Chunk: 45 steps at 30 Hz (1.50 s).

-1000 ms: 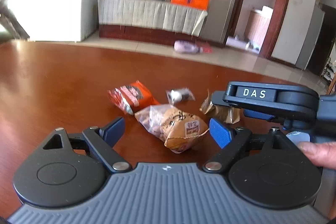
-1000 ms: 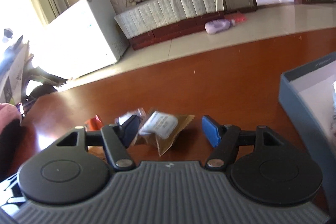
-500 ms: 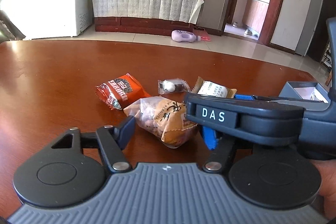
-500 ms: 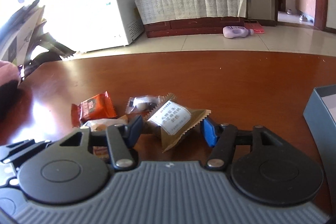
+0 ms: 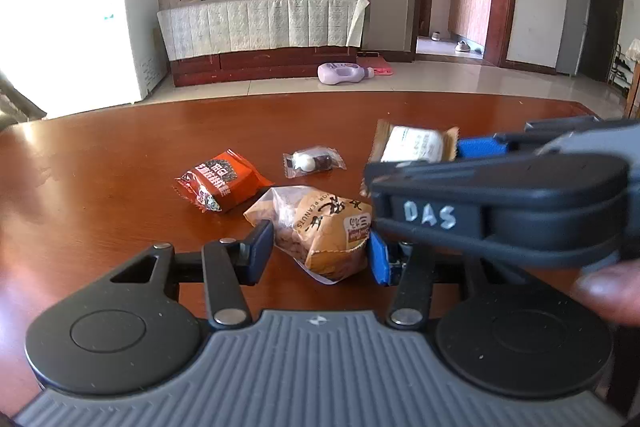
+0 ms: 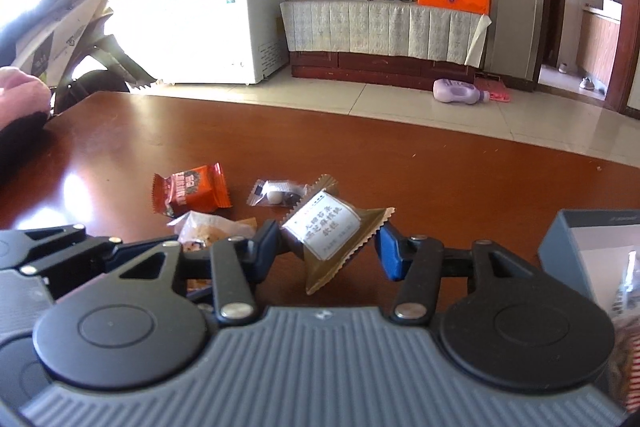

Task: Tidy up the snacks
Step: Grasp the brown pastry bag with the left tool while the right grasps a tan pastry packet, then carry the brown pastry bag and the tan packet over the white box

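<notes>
Now counting four snack packets on one table [image 5: 120, 155]: left gripper [image 5: 320, 251] closing around peanut bag [image 5: 320, 227], right gripper [image 6: 328, 251] closing around gold packet [image 6: 328, 231]; orange packet [image 5: 218, 181] at ten o'clock, clear candy [image 5: 314, 162] at twelve

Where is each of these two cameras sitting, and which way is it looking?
Left wrist view: on the left gripper, facing across the table at the peanut packet between its closing jaws; the right gripper crosses at right, a fingertip too.
Right wrist view: on the right gripper, jaws closing around the brown packet; the left gripper shows at left.
Shared: orange packet, clear candy wrapper, TV wall.
</notes>
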Motion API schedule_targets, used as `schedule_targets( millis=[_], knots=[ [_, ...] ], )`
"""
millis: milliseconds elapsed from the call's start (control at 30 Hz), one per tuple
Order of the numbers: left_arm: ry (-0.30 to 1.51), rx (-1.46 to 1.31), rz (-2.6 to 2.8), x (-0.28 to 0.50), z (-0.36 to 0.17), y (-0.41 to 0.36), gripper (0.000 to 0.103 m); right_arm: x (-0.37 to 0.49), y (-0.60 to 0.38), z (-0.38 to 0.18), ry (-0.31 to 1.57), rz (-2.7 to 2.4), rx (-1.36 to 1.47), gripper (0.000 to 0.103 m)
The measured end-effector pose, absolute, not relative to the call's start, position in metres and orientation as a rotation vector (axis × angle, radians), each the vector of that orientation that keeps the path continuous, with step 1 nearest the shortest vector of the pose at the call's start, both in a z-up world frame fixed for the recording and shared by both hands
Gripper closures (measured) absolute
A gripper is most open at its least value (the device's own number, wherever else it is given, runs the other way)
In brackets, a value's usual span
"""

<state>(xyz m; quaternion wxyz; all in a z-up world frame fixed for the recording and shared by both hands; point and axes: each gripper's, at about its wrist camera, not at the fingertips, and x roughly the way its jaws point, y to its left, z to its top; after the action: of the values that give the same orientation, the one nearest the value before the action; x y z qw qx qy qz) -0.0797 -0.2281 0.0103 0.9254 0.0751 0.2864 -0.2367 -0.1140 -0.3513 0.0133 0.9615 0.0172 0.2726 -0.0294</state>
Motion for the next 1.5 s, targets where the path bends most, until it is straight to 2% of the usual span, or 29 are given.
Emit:
schedule_targets(
  millis=[400, 1500],
  knots=[
    [0.506, 0.178, -0.501, -0.119, 0.031, -0.235, 0.047, -0.168, -0.354, 0.048, 0.479, -0.065, -0.017, 0.048],
    [0.433, 0.181, -0.635, -0.226, 0.076, -0.311, 0.047, -0.3, -0.417, 0.088, 0.354, -0.158, 0.061, 0.048]
  ],
)
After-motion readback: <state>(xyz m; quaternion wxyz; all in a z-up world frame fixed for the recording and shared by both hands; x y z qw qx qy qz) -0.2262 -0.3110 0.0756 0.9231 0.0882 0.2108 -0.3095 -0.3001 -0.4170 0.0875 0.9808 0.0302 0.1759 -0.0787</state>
